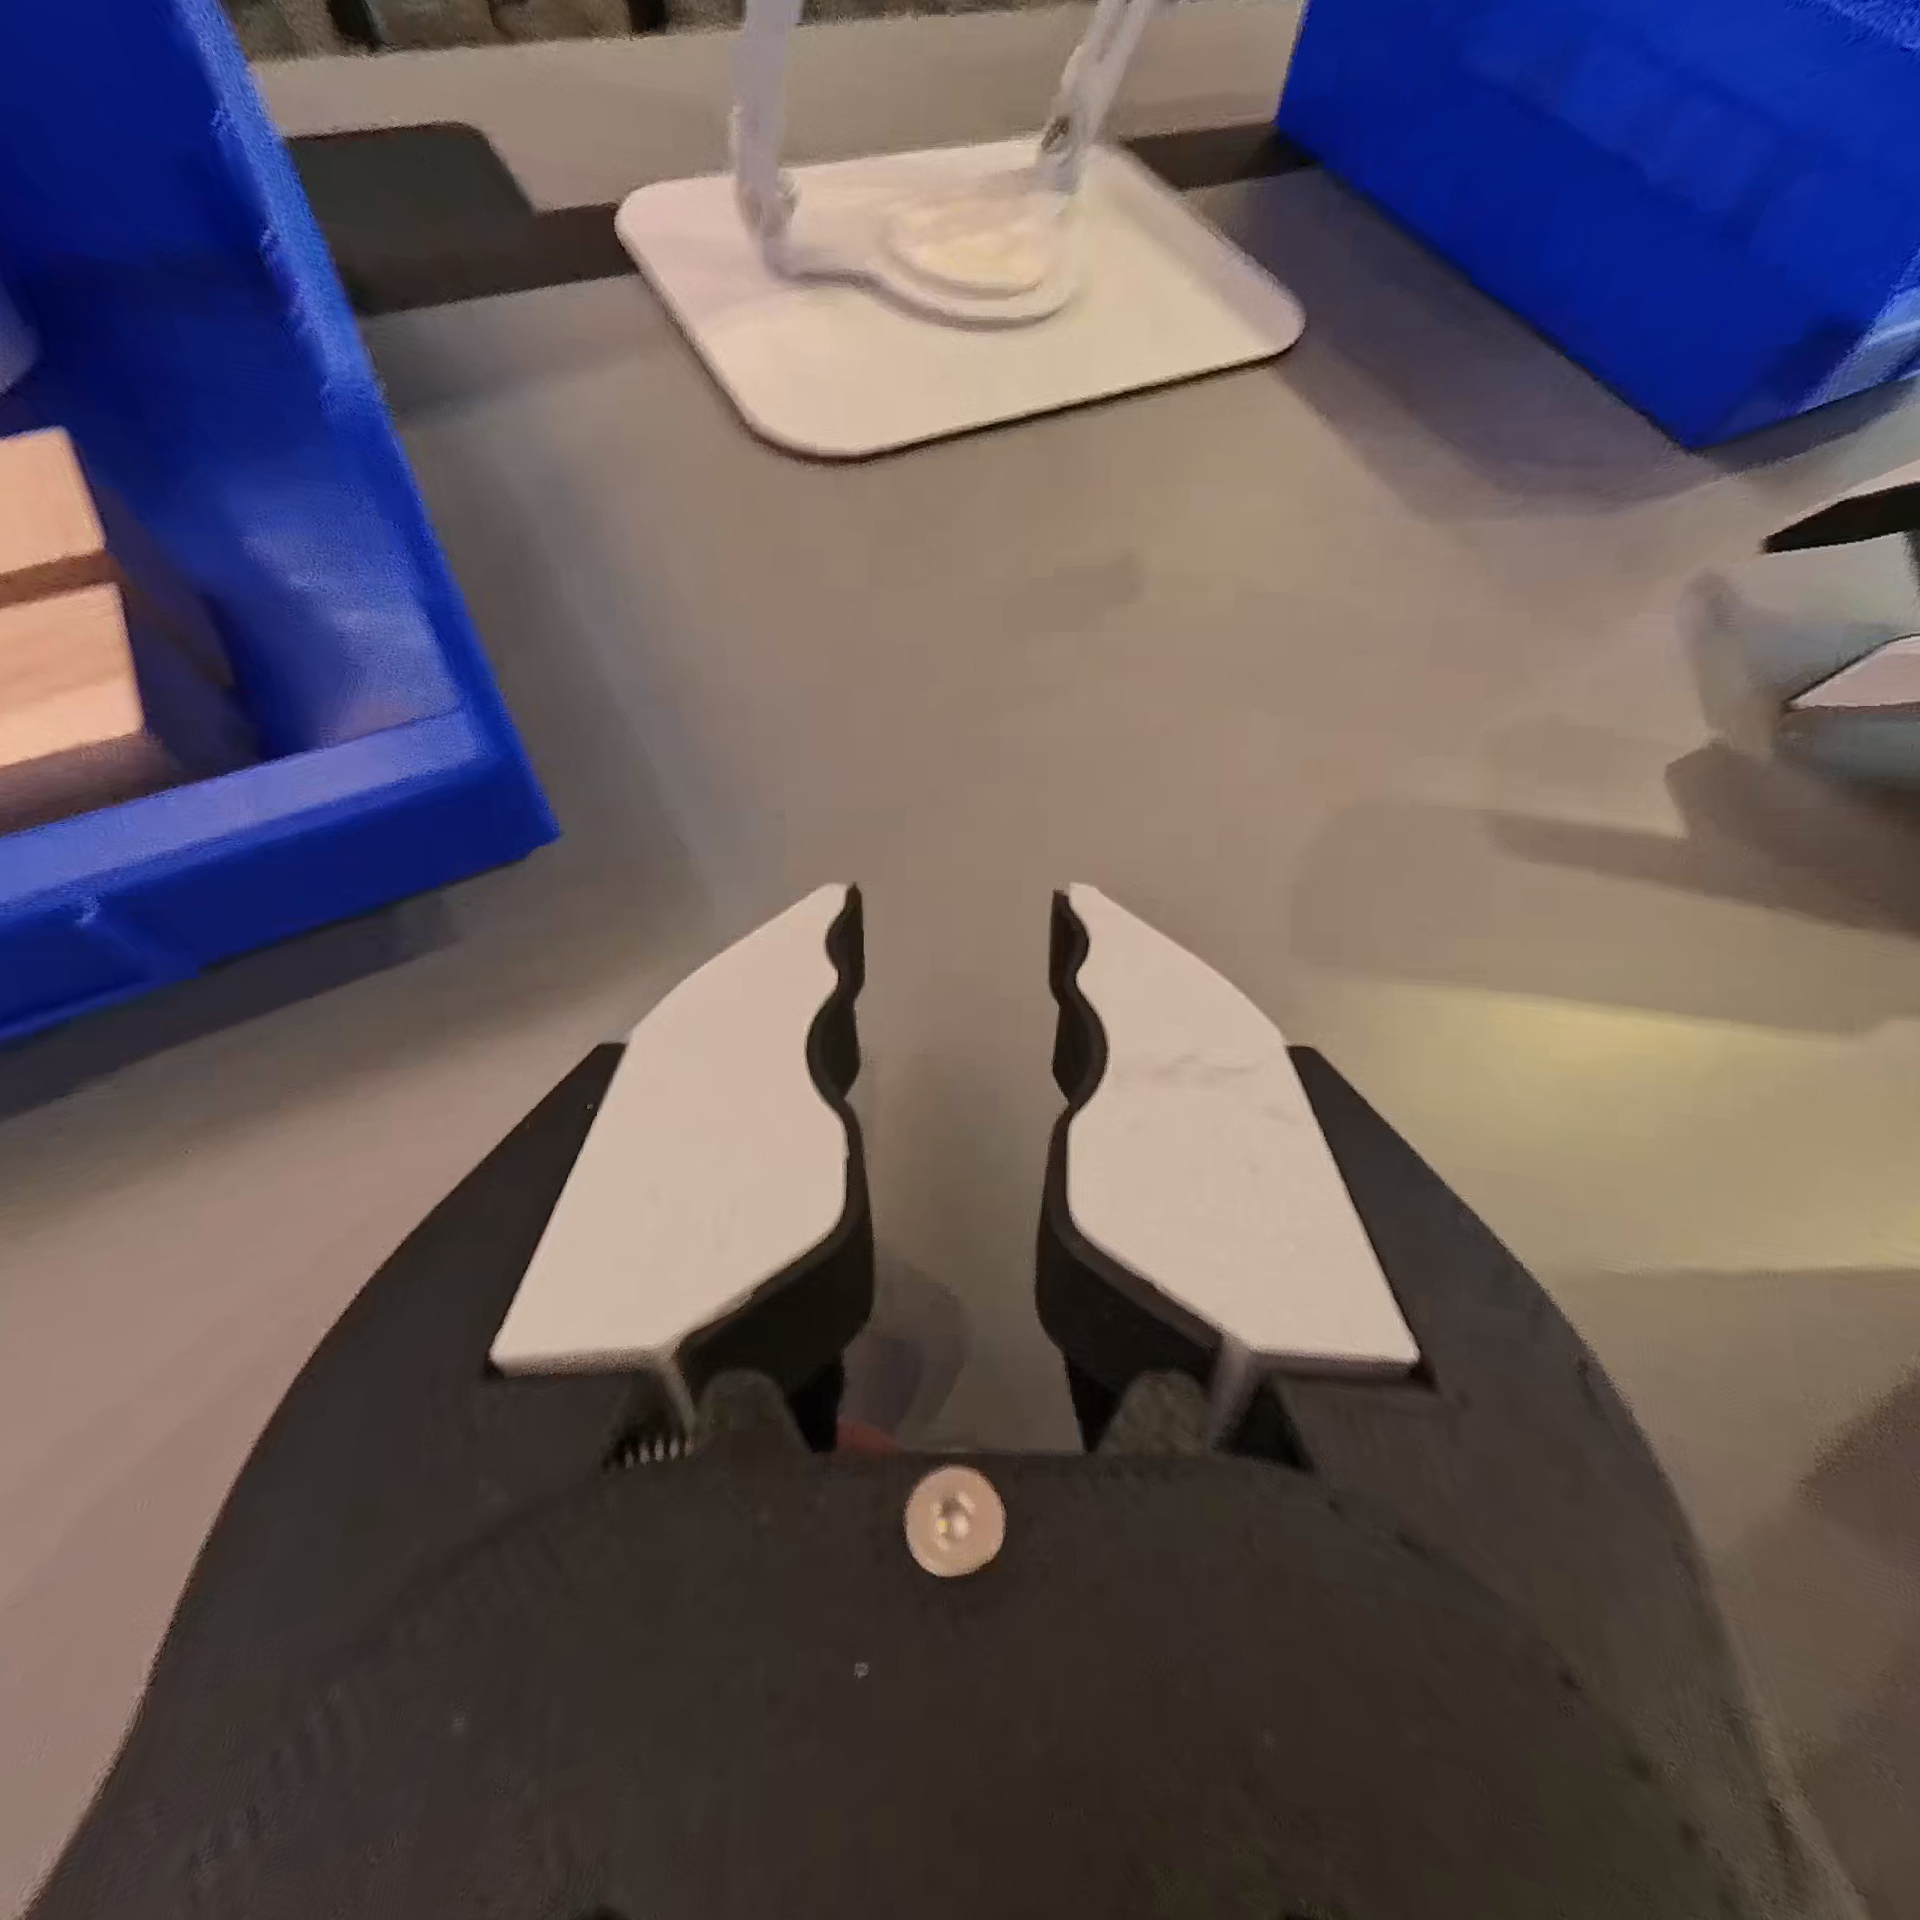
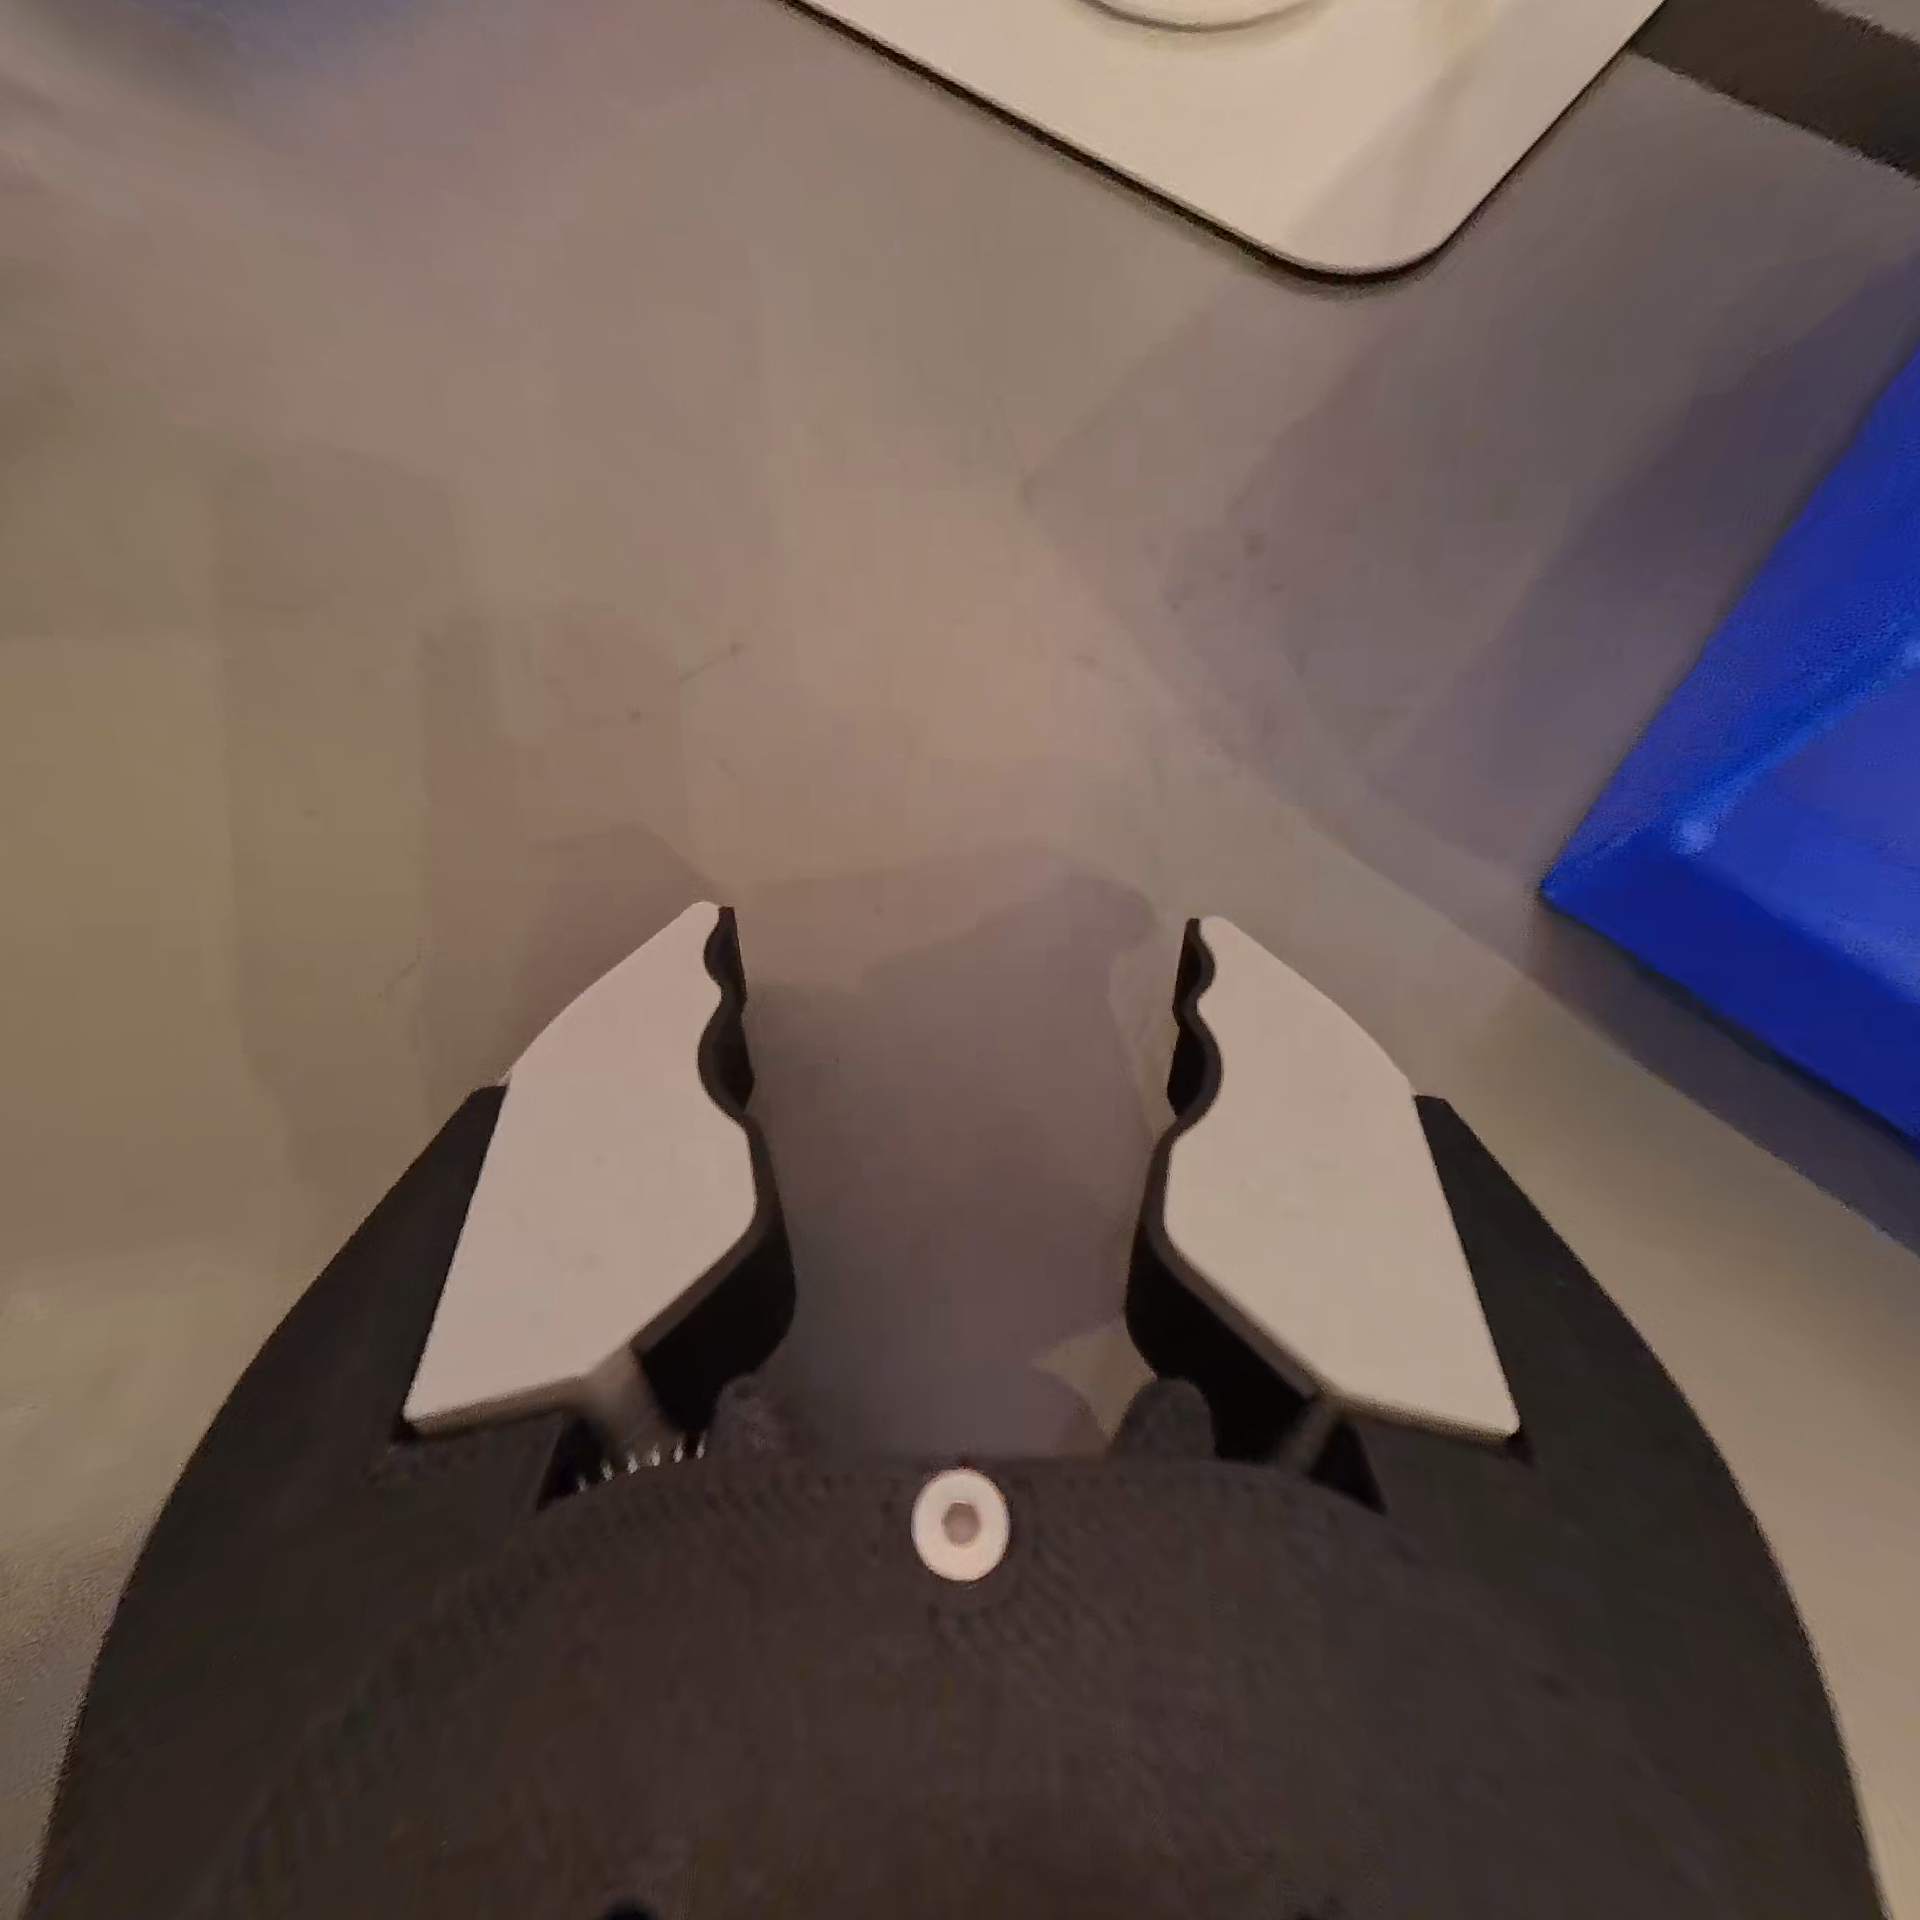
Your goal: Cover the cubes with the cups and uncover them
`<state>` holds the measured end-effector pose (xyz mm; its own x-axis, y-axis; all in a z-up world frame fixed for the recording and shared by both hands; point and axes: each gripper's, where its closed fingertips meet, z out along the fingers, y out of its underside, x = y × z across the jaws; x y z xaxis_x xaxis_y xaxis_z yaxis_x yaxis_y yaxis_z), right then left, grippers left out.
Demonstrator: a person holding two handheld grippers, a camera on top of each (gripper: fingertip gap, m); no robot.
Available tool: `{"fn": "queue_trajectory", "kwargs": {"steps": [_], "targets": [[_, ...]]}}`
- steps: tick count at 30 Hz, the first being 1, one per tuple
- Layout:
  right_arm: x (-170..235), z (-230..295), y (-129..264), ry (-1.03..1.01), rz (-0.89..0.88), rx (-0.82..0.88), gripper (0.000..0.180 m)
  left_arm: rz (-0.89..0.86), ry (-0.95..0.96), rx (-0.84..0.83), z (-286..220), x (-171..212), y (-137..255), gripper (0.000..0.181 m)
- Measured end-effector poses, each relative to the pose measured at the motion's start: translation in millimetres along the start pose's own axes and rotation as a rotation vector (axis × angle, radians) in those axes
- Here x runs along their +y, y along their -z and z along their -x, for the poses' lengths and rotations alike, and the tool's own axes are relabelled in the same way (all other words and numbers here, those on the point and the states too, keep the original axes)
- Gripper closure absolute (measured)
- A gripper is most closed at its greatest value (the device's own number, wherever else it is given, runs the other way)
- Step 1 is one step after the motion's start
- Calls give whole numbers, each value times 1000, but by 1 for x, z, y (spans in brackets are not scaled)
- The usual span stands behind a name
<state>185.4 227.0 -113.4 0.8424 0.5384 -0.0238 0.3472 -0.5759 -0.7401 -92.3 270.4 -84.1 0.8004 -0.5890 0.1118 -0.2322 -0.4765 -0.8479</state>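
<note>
While both grippers are held above a grey table (image 1: 1039, 644), neither is seen to grasp anything. The left gripper (image 1: 956, 904) is shown with its jaws parted by a narrow gap, through which only bare tabletop is visible. To its left, a blue bin (image 1: 312, 582) is seen, and pale wooden cubes (image 1: 52, 623) are stacked inside it, against the left edge of the view. A second blue bin (image 1: 1621, 197) is placed at the far right. Between the two bins, at the far side of the table, a white square mat (image 1: 1174, 332) is laid; on it stands what appears to be a clear cup (image 1: 935, 187), though motion blur leaves its form uncertain. At the right edge of the left wrist view, the tips of the other gripper are partly caught. The right gripper (image 2: 961, 925) is shown with its jaws spread more widely, again with nothing between them but table. A corner of the white mat (image 2: 1299, 145) is seen ahead of it, and a corner of the blue bin (image 2: 1766, 831) lies to its right. No cube is seen outside the left bin.
</note>
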Motion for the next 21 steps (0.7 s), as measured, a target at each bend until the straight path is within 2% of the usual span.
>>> {"fn": "queue_trajectory", "kwargs": {"steps": [2, 4, 12, 21], "targets": [[6, -1, -7, 0, 71, 27, 90, 97, 5, -10, 6, 13, -5, 142], [5, -2, -9, -20, 77, 54, 90, 160, 6, 1, 7, 21, -9, 134], [1, -2, -16, -114, 91, 159, 76, 287, -89, -39, 2, 33, -24, 100], [1, -4, -18, -141, 88, 187, 71, 291, -99, -40, -1, 32, -27, 96]]}}
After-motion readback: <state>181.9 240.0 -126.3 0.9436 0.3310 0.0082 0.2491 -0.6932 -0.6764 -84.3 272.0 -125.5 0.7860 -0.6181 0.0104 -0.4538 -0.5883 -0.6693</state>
